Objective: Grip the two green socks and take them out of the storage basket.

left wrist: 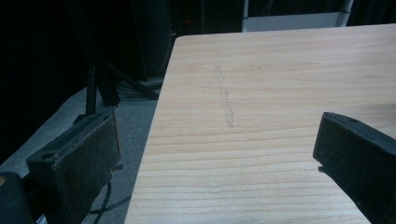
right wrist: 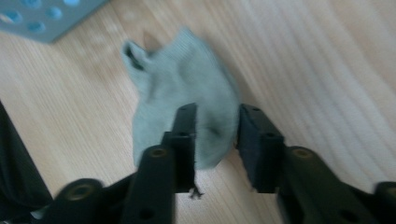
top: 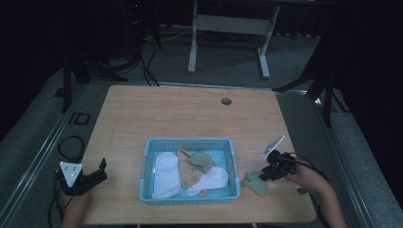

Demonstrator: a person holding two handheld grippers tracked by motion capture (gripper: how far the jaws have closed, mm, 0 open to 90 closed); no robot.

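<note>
While the blue basket [top: 189,144] sits near the front middle of the wooden table [top: 180,111], the two hand-held grippers work on either side of it. The right hand-held gripper [top: 264,174] is just to the right of the basket, low over the table, with a grey-green sock [top: 256,183] lying on the wood between it and the basket's right wall. In the right gripper view, that sock [right wrist: 187,93] spreads flat on the table and the right hand-held gripper [right wrist: 217,126] has its jaws set apart, one on either side of the sock's near end; whether they press the fabric cannot be told, as the picture is blurred. A corner of the basket [right wrist: 46,16] shows at the upper left of that view.

Inside the basket lie a white sock [top: 165,175] at its left, a tan sock [top: 186,175] in the middle, another grey-green sock [top: 202,161] toward the back, and a second white sock [top: 209,179] at its right.

The left hand-held gripper [top: 95,175] hovers well to the left of the basket, at the table's left edge. In the left gripper view its jaws stand wide apart over bare wood [left wrist: 261,116], holding nothing.
</note>
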